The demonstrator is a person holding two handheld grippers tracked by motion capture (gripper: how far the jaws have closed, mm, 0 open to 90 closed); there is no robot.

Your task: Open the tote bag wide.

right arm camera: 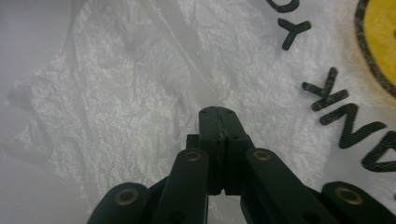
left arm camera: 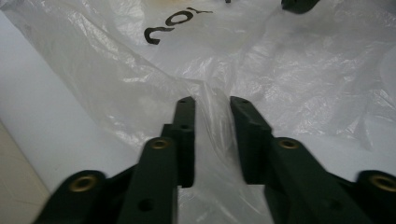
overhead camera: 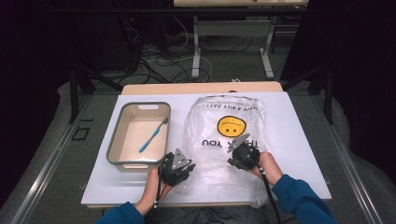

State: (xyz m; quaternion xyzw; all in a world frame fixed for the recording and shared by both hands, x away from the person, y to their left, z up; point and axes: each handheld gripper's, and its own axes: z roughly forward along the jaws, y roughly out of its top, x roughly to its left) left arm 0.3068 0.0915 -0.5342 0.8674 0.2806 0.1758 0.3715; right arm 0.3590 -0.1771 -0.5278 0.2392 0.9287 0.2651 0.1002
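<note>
Your clear, crinkled plastic bag with the yellow smiley face point(overhead camera: 226, 135) lies flat on the white table point(overhead camera: 299, 140), beside the tray; thin, limp, slippery film. Left gripper point(left arm camera: 212, 116) stands apart around 1 raised fold; right gripper point(right arm camera: 218, 114) is closed together; pinch near the edge.
</note>
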